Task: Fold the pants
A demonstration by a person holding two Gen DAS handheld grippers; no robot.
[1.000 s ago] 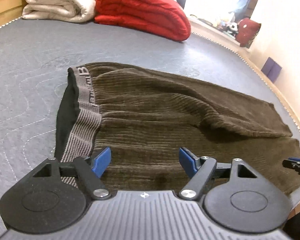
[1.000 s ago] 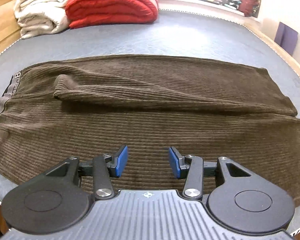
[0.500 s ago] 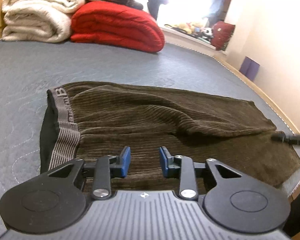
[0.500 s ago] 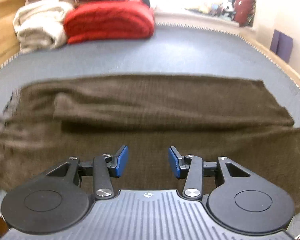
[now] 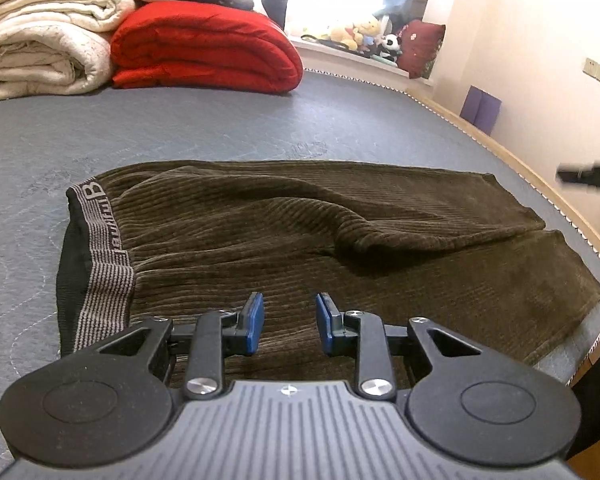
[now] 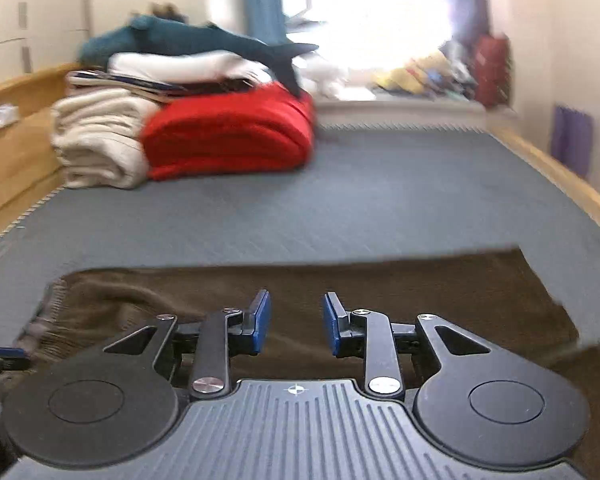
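Note:
Brown corduroy pants [image 5: 300,232] lie flat on the grey mattress [image 5: 180,128], folded lengthwise, with the striped grey waistband [image 5: 104,248] at the left and the leg ends at the right. My left gripper [image 5: 289,322] is open and empty, above the near edge by the waistband. My right gripper [image 6: 294,326] is open and empty, raised above the pants [image 6: 380,288], and its view is blurred. The right gripper's tip shows at the right edge of the left wrist view [image 5: 588,176].
Folded cream blankets [image 5: 40,52] and a red quilt [image 5: 204,52] are stacked at the far end of the mattress. Stuffed toys [image 5: 360,40] line the window sill. A wooden bed frame [image 6: 560,176] runs along the right side by the wall.
Both grippers have lifted and tilted up away from the pants. The left jaws narrowed from wide open. The right view now looks across the room, blurred by motion.

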